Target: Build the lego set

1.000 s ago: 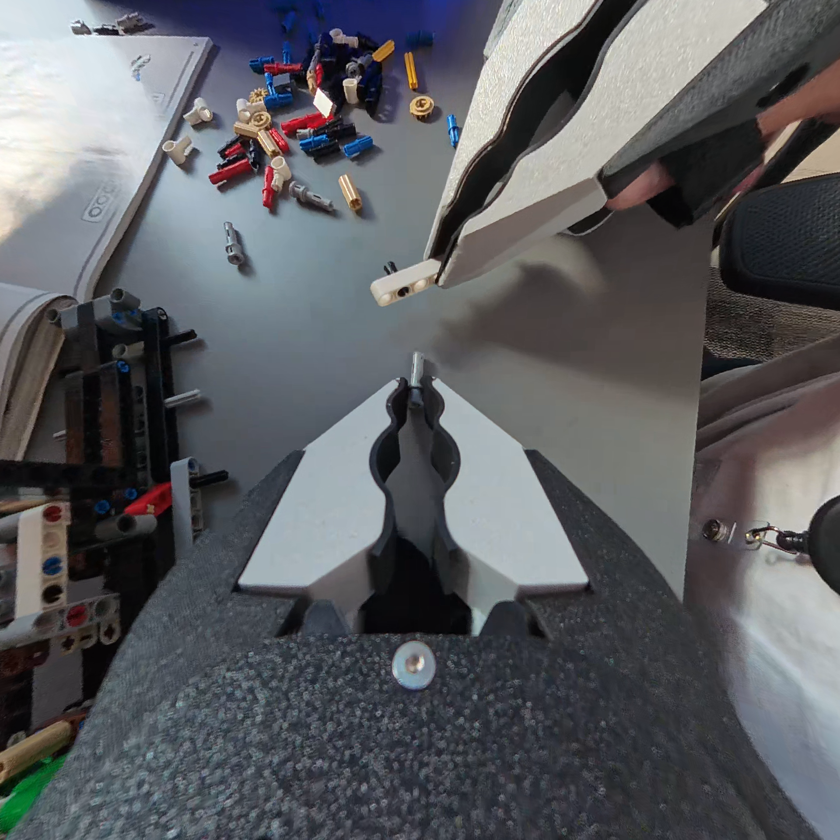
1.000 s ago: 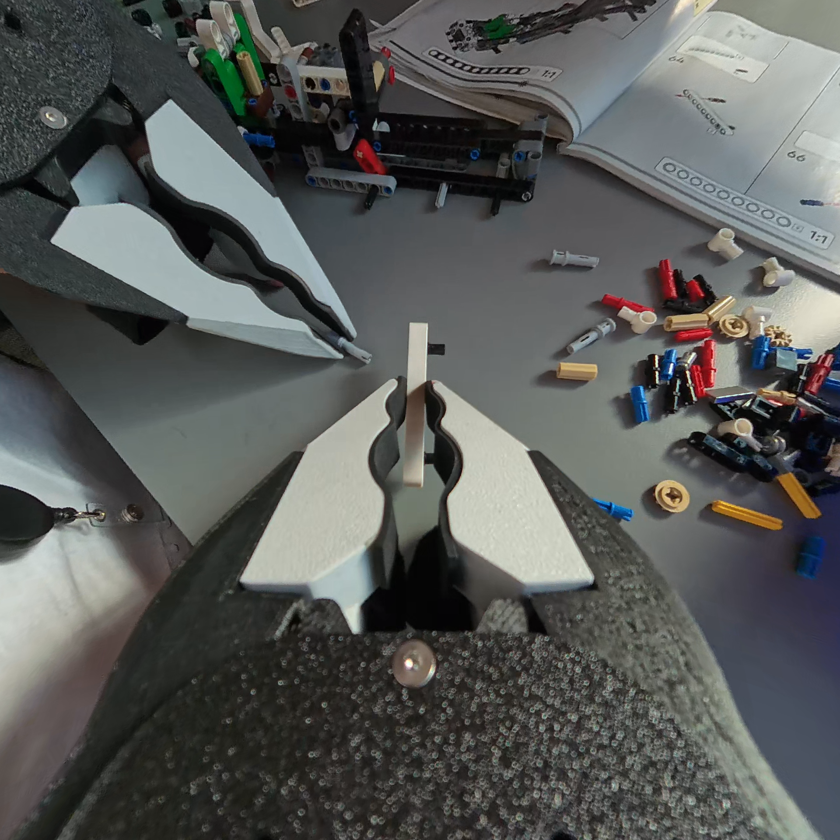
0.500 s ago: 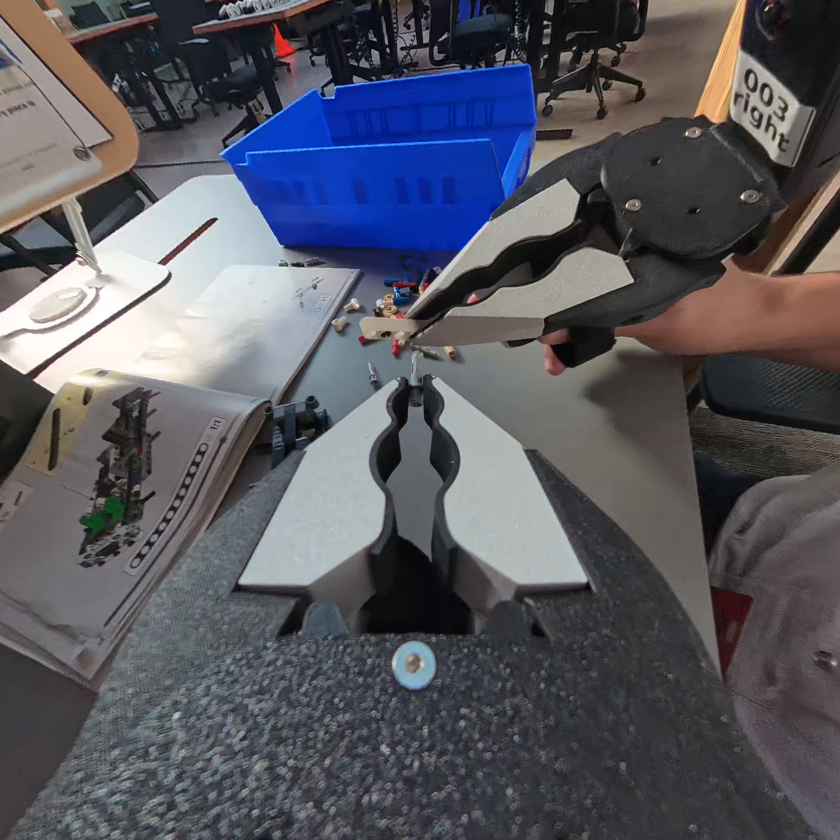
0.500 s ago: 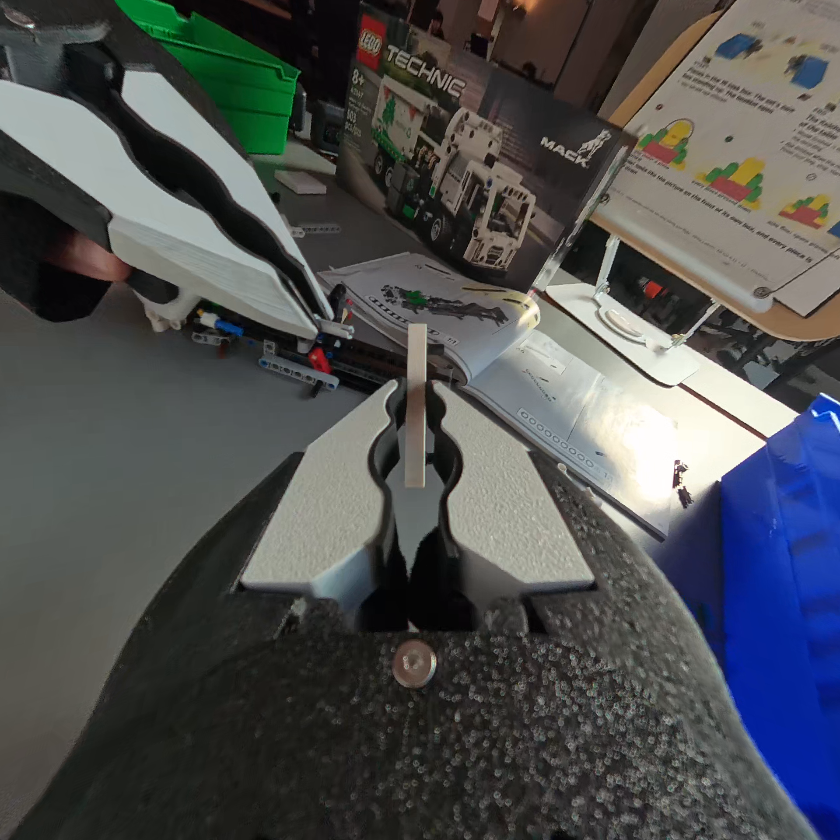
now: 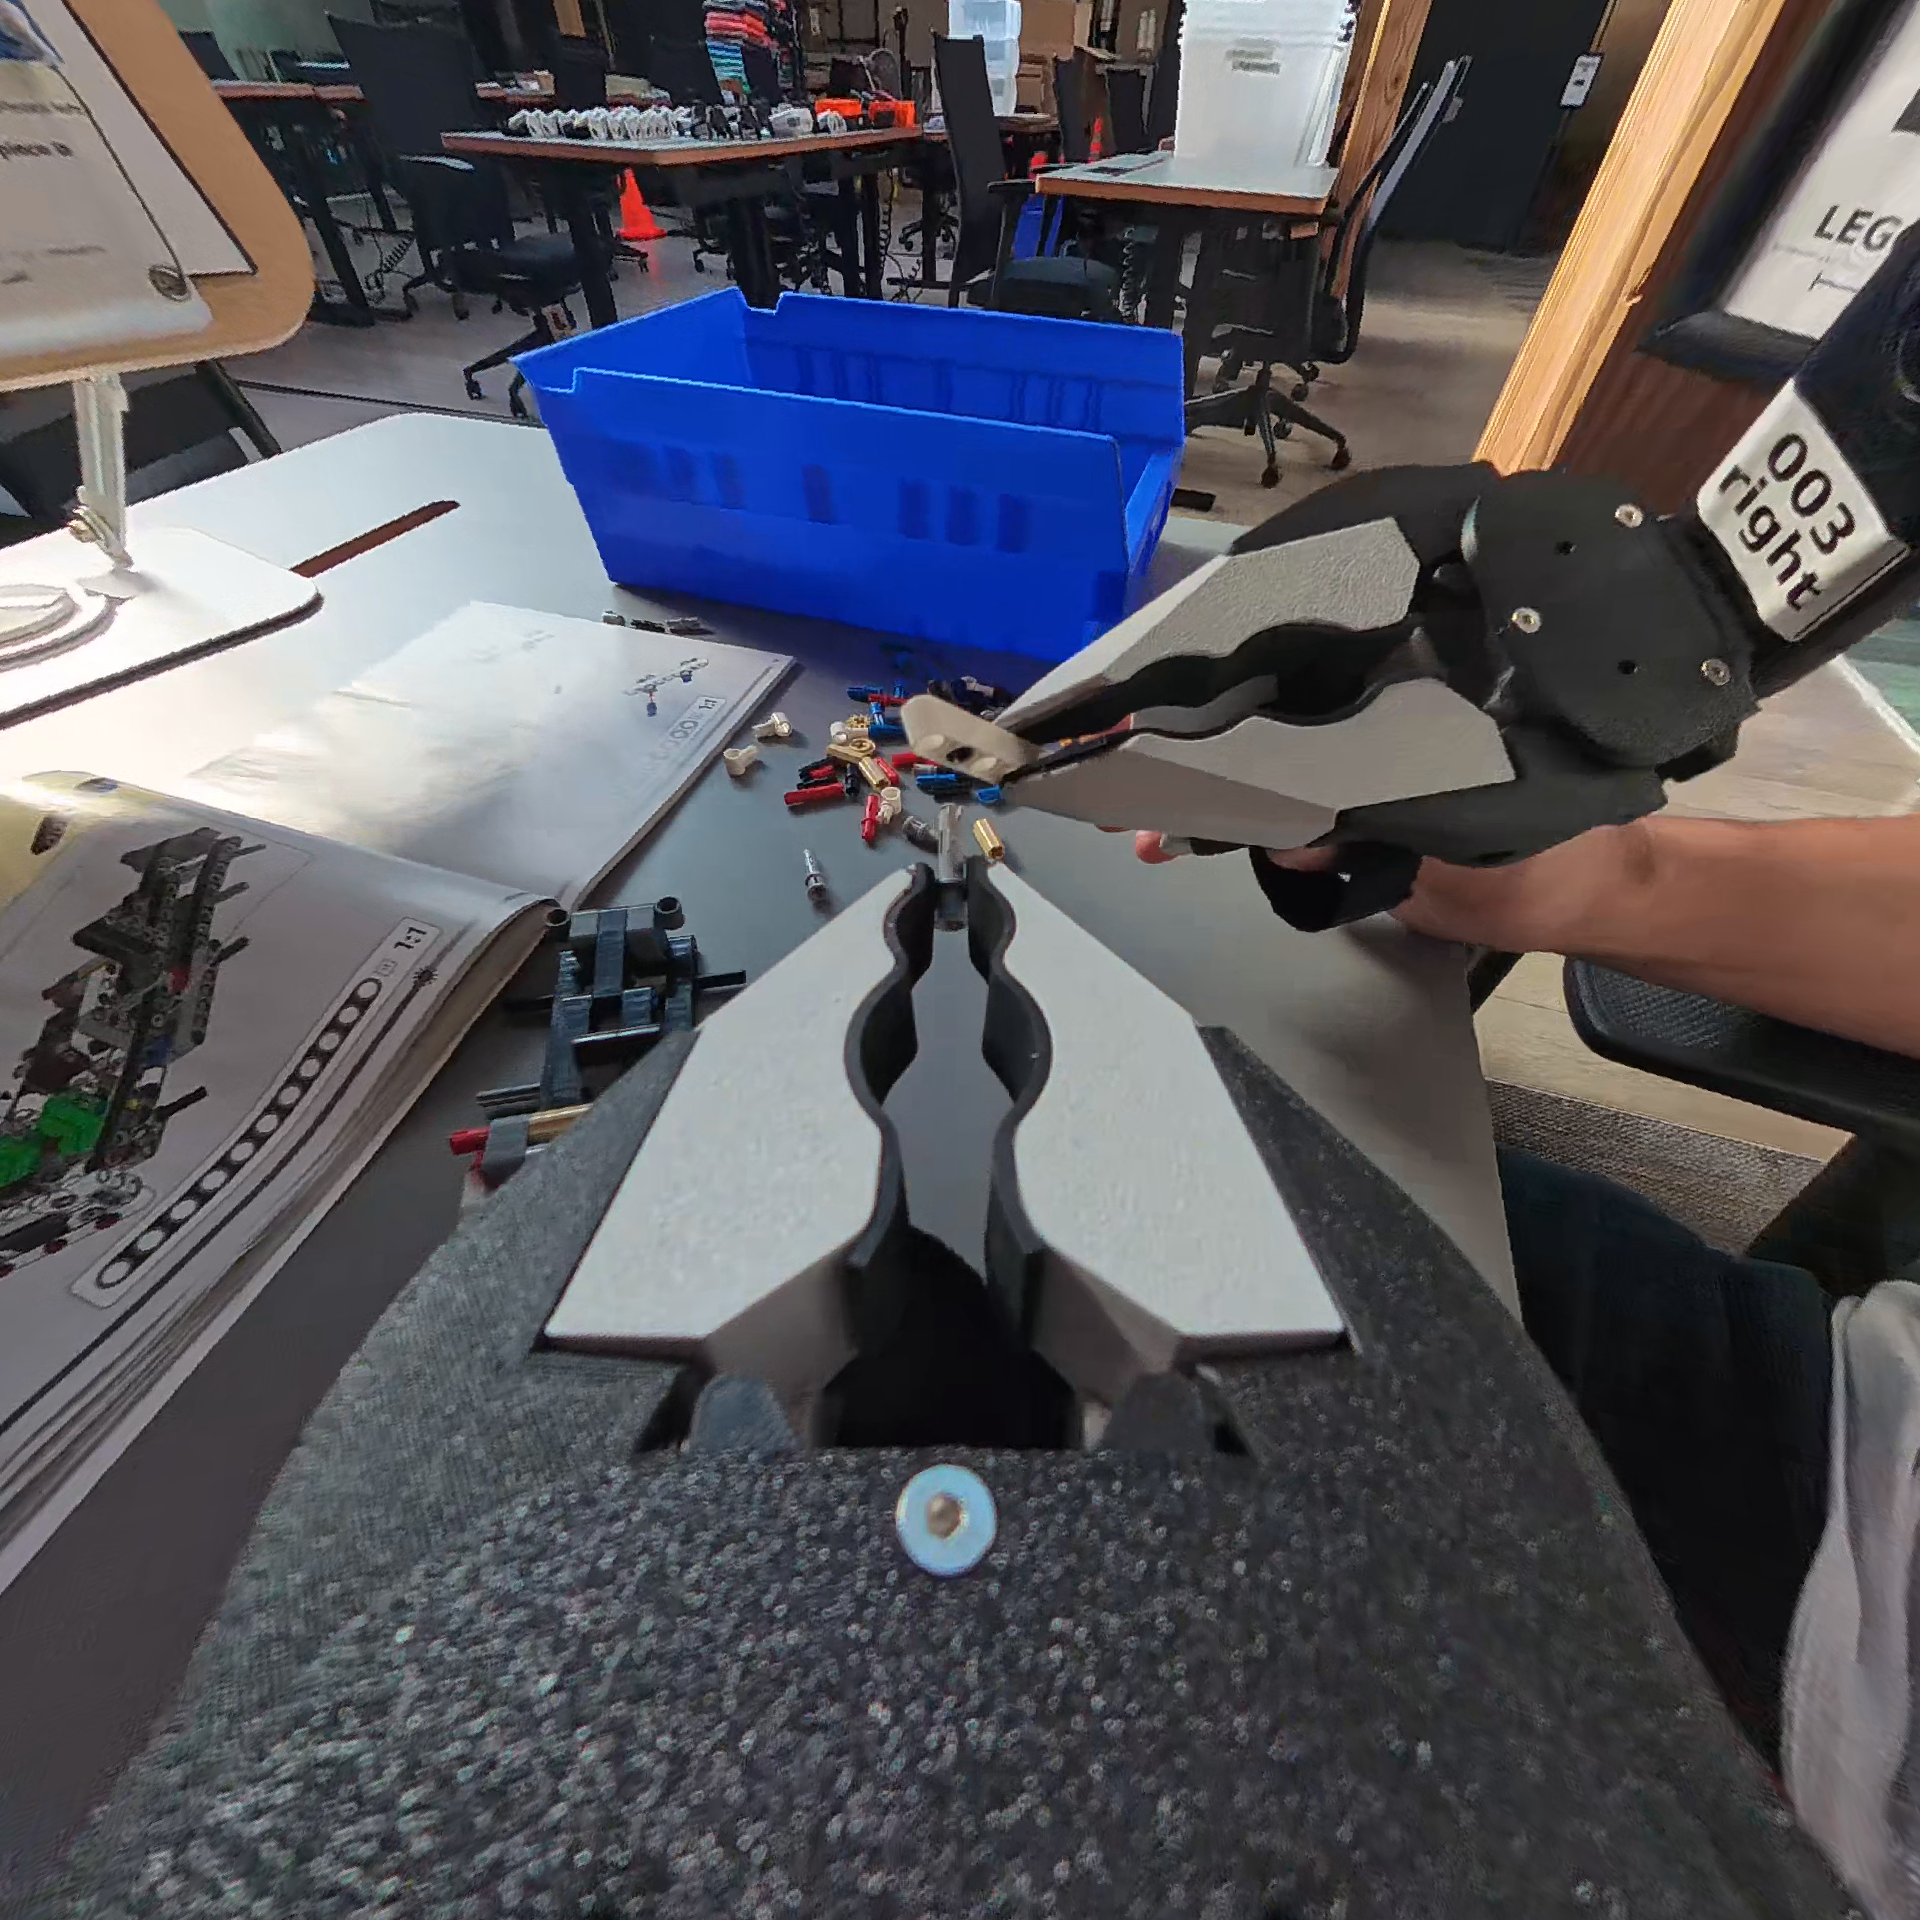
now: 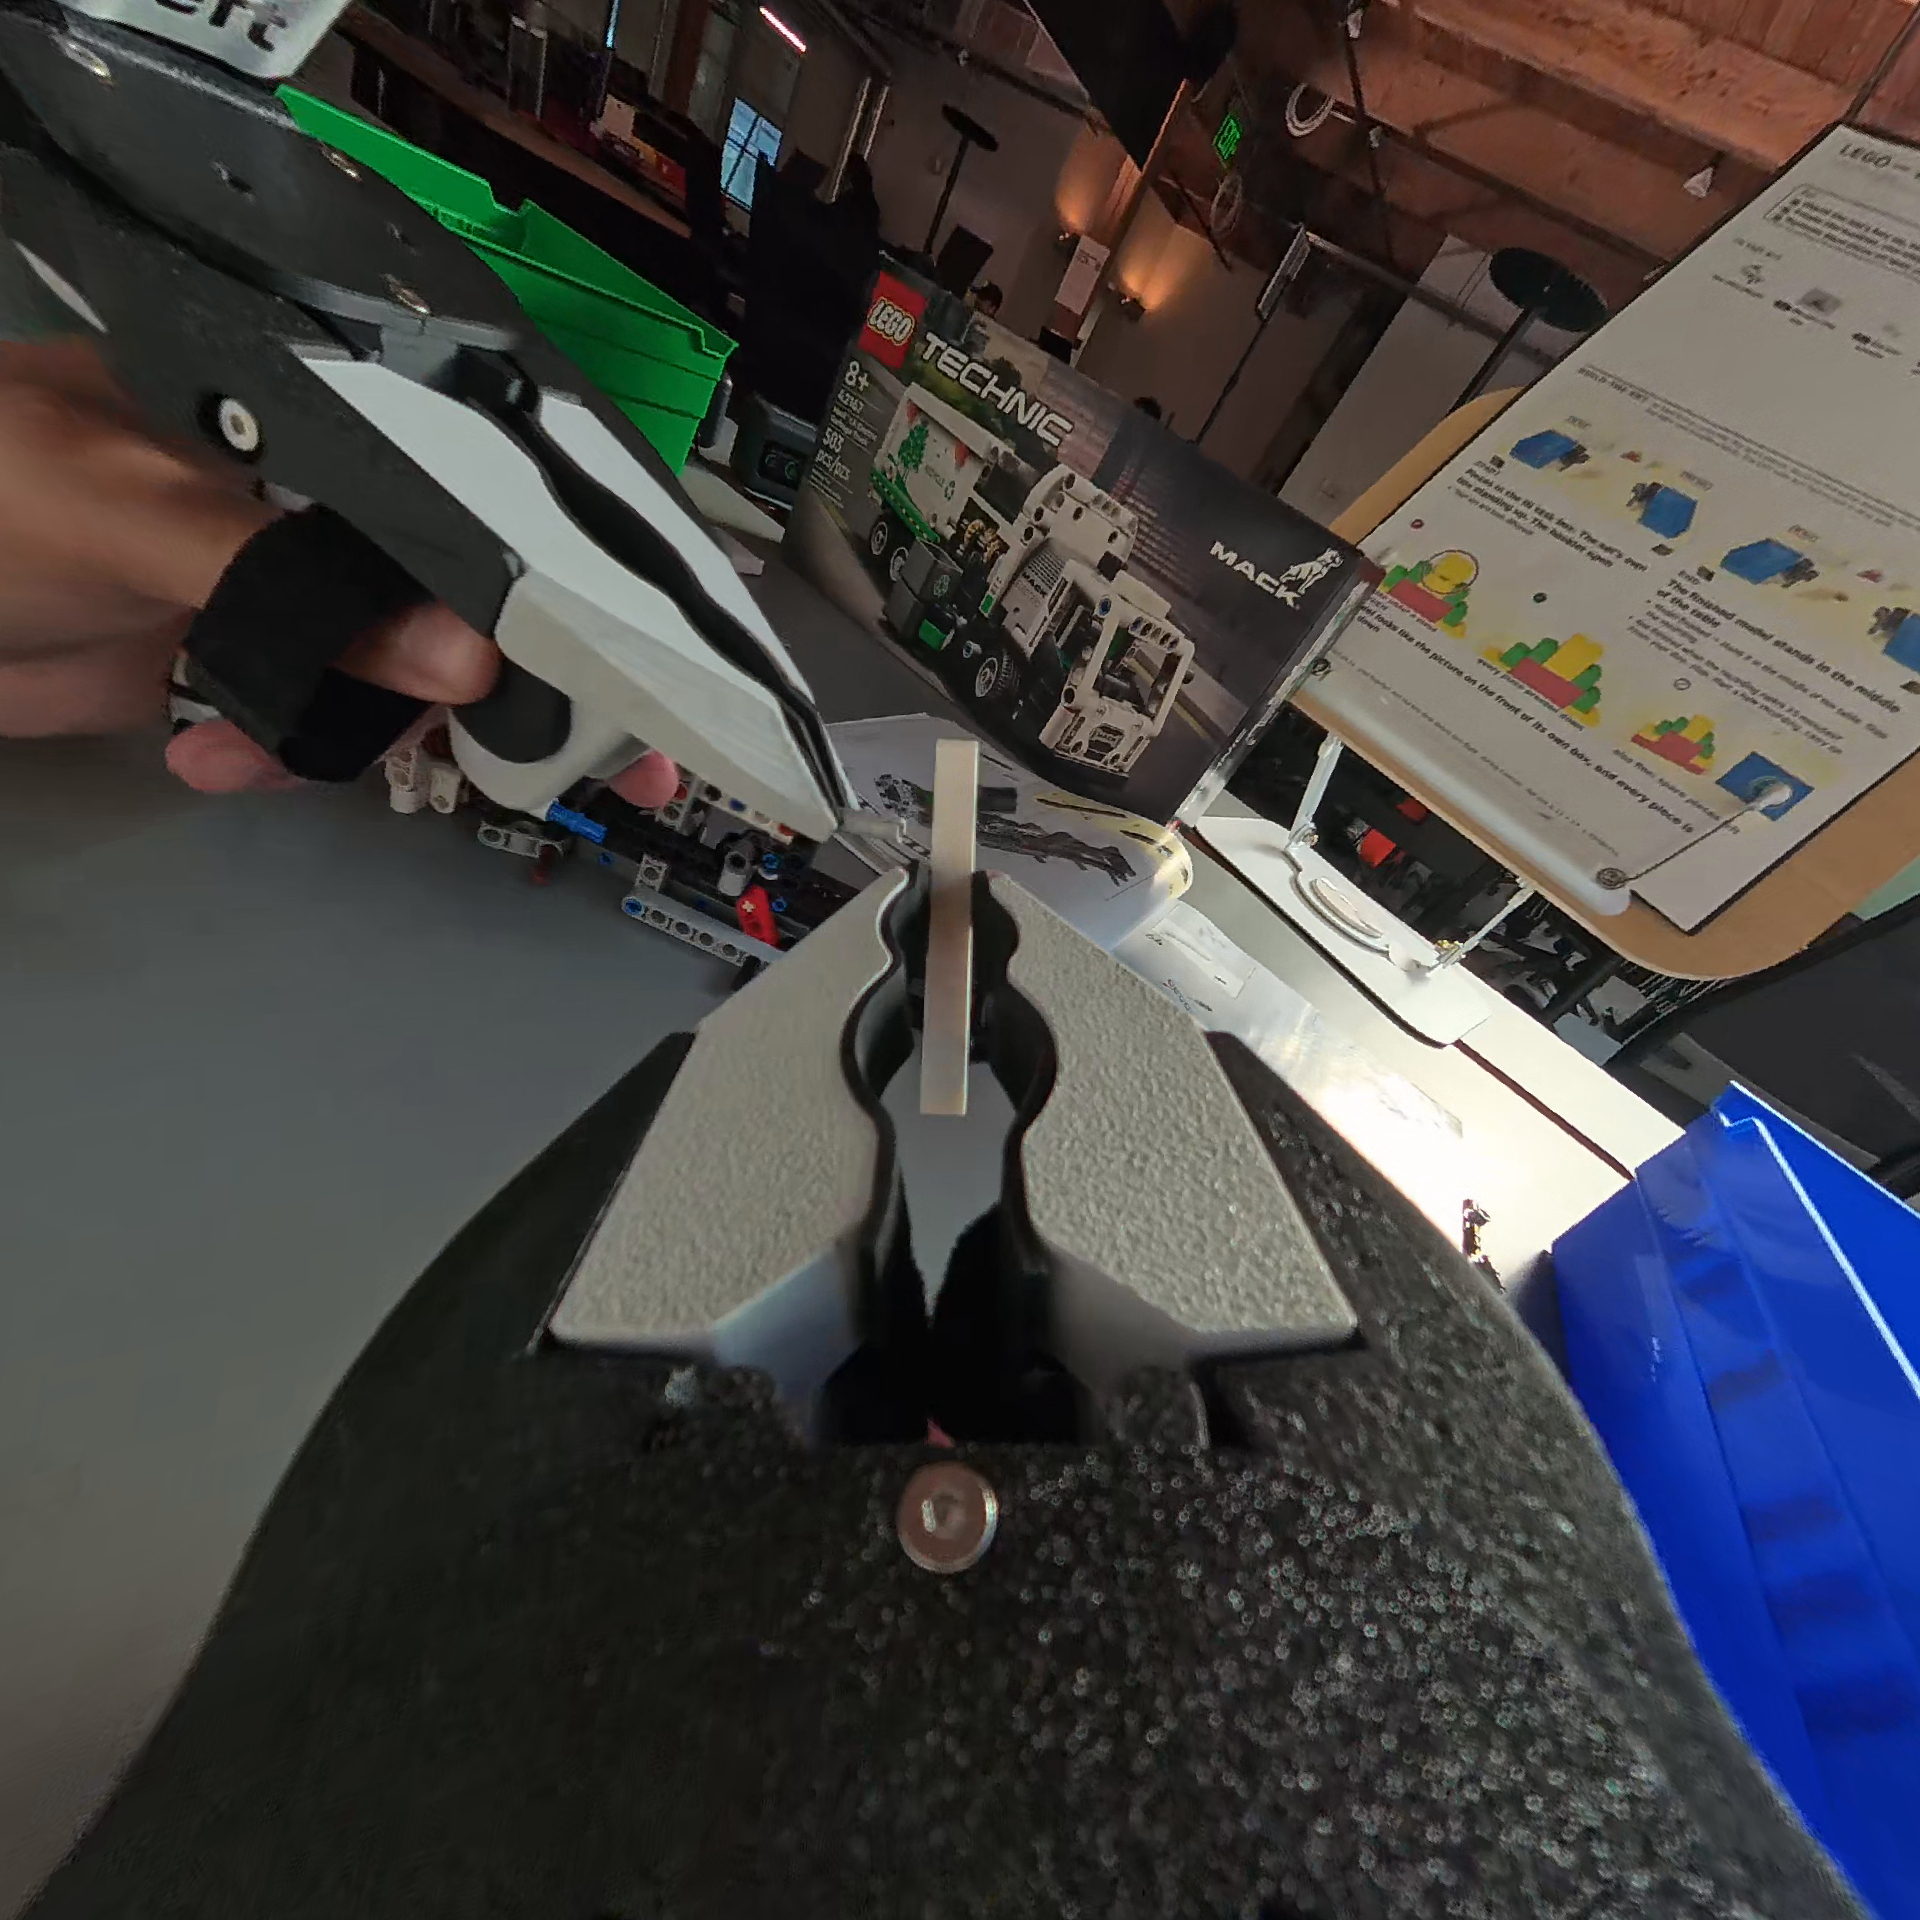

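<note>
Between its fingertips the left gripper (image 5: pixel 948 881) pinched a small grey pin (image 5: pixel 945 837), raised above the desk (image 5: pixel 1226 966). Just beyond and to its right, the right gripper (image 6: pixel 943 883) was closed on a flat beige beam (image 6: pixel 950 925), with the loose pieces (image 5: pixel 883 758) lying farther ahead.

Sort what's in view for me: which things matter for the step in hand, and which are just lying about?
In use:
- left gripper, shut on grey pin
- right gripper, shut on pale beam
- instruction booklet
- half-built model

Lying about:
- loose pieces
- blue bin
- set box
- green bin
</note>
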`<state>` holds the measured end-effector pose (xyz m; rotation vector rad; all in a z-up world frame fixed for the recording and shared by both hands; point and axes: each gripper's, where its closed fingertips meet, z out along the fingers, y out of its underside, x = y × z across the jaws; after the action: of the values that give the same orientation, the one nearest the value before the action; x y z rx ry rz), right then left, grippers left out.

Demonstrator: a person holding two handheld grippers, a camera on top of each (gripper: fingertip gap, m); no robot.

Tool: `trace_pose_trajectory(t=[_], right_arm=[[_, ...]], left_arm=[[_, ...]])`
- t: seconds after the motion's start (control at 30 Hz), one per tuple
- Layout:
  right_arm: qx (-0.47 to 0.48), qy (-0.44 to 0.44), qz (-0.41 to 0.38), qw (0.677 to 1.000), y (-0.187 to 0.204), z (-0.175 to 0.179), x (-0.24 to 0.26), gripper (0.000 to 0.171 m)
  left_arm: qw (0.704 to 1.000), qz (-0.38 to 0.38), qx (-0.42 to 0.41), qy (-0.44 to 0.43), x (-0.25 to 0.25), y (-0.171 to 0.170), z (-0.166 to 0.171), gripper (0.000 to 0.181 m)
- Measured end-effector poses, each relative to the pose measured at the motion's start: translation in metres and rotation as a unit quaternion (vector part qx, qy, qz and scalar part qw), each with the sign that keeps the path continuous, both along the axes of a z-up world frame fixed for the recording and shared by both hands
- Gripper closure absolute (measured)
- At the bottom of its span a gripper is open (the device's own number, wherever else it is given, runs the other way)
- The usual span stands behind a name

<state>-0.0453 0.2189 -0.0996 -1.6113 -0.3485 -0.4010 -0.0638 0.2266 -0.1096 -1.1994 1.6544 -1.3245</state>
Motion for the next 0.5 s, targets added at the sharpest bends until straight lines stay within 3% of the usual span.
trace_pose_trajectory(t=[0.07, 0.5], right_arm=[[-0.003, -0.005, 0.004, 1.0, 0.001, -0.002, -0.002, 0.166], [-0.007, -0.017, 0.004, 1.0, 0.003, -0.003, -0.006, 0.166]], left_arm=[[0.999, -0.013, -0.042, 0.0, -0.002, -0.001, 0.005, 0.177], [0.993, -0.039, -0.105, 0.027, -0.002, -0.009, 0.0, 0.177]])
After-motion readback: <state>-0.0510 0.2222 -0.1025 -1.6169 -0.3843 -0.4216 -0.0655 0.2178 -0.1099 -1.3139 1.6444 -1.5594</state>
